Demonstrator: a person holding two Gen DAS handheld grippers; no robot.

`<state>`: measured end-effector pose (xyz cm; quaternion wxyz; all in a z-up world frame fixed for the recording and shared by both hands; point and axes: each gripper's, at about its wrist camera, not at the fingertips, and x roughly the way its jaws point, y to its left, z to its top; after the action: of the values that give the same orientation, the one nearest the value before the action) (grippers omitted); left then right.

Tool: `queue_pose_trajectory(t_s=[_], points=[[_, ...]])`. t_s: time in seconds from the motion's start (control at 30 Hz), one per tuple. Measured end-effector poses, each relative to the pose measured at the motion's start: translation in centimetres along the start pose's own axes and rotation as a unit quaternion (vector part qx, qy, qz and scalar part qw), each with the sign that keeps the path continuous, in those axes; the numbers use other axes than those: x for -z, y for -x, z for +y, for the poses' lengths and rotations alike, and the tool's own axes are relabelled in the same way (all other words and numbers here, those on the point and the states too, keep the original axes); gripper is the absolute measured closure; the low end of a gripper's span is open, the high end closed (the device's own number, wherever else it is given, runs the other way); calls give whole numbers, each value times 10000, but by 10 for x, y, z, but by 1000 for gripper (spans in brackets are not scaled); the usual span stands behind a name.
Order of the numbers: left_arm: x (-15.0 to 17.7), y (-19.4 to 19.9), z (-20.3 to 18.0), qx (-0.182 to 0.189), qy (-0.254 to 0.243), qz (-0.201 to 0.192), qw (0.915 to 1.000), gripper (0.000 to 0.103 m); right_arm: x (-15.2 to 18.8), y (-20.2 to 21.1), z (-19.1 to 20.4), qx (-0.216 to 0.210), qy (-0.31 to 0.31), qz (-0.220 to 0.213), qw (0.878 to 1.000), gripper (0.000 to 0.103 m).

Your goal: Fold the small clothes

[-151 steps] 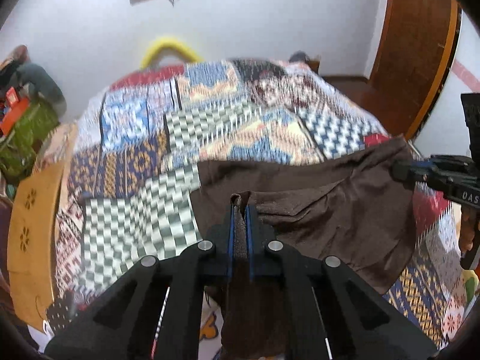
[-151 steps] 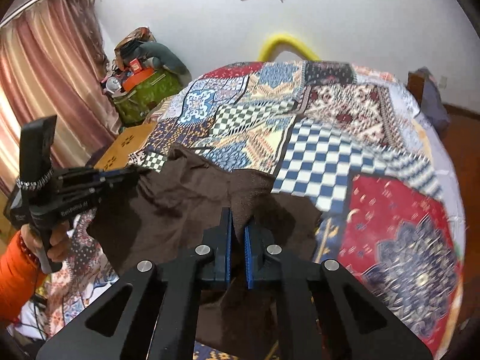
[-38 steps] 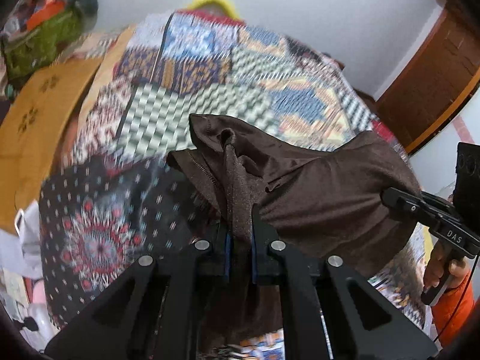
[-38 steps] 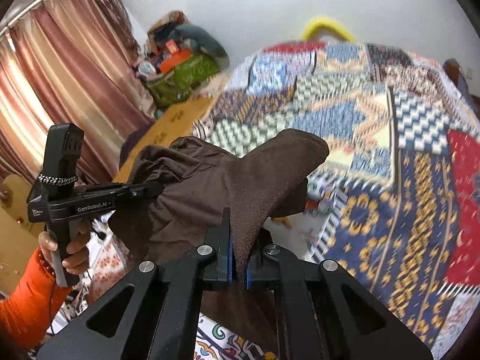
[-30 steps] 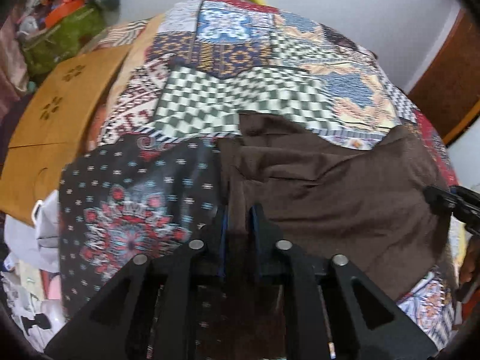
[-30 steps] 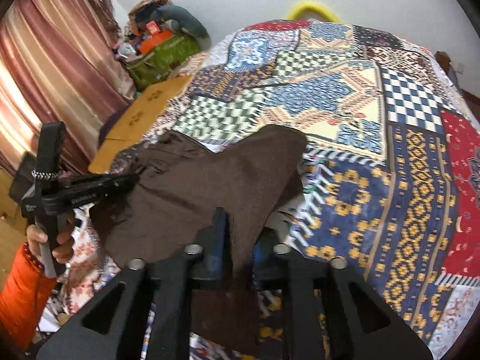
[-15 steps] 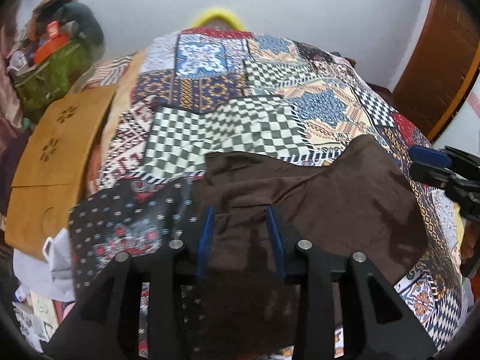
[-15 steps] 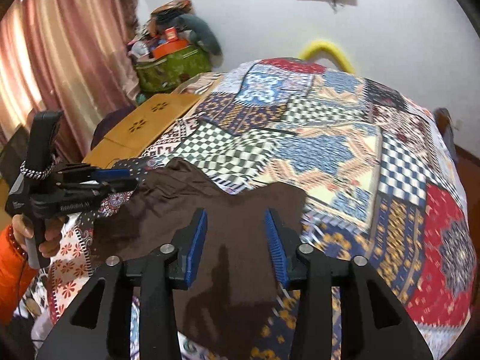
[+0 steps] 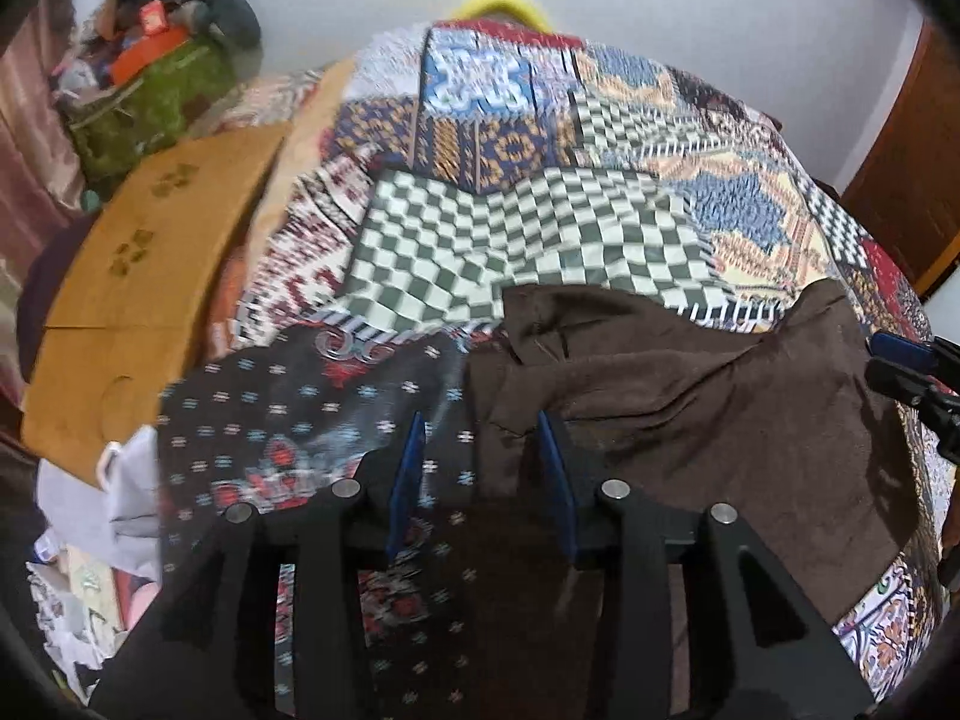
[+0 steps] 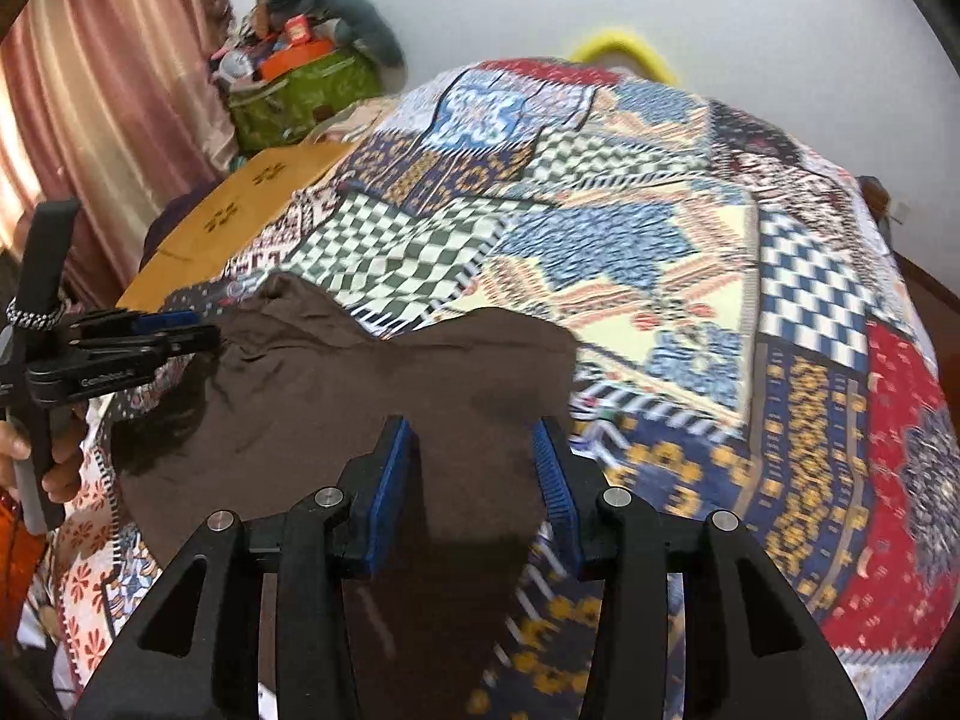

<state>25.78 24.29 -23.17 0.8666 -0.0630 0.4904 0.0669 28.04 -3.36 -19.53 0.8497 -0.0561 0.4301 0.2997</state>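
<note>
Brown garment [image 9: 690,414] lies spread on near edge of patchwork bed [image 9: 540,228]. Left tool [image 9: 480,480] and right tool [image 10: 474,468] both open, nothing gripped. Soft, light, limp cloth; likely best pinched at corners.

Quick count: 1 brown garment [image 10: 360,396], just the one, spread on 1 patchwork bedspread [image 10: 690,252]. 2 grippers in play: left gripper [image 9: 480,468] and right gripper [image 10: 474,462], 2 blue pads apiece, so 4 pads total. 1 hand [image 10: 57,468] visible w/ an orange sleeve. Off to the side: 1 wooden board [image 9: 144,264], 1 green bag [image 10: 300,96], 1 yellow hoop [image 10: 624,51] by the wall, 1 pink curtain [image 10: 102,108].
</note>
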Motion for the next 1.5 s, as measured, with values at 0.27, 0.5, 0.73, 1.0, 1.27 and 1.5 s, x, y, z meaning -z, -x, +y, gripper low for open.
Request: queue_pose_trajectory(t_s=[0.27,0.5,0.73,1.0,1.27,1.5], points=[[4,112,-19,147,-52,-1032,9945,65,-6,100,32,-122,210,-1095,9937,64],[24,220,-47,155,-208,-2098,9774,64,0,189,73,-367,433,-2219,9734,59],[61,305,-71,49,-359,-3104,9499,62,29,254,109,-452,633,-2992,9510,59],[104,339,-92,-69,-274,-3682,9293,34,59,264,127,-127,636,-3221,9445,35],[118,332,-91,-52,-127,-3605,9327,3,71,266,128,285,569,-3162,9466,0],[119,328,-90,-109,-38,-3558,9345,1,76,268,125,223,461,-3093,9496,0]])
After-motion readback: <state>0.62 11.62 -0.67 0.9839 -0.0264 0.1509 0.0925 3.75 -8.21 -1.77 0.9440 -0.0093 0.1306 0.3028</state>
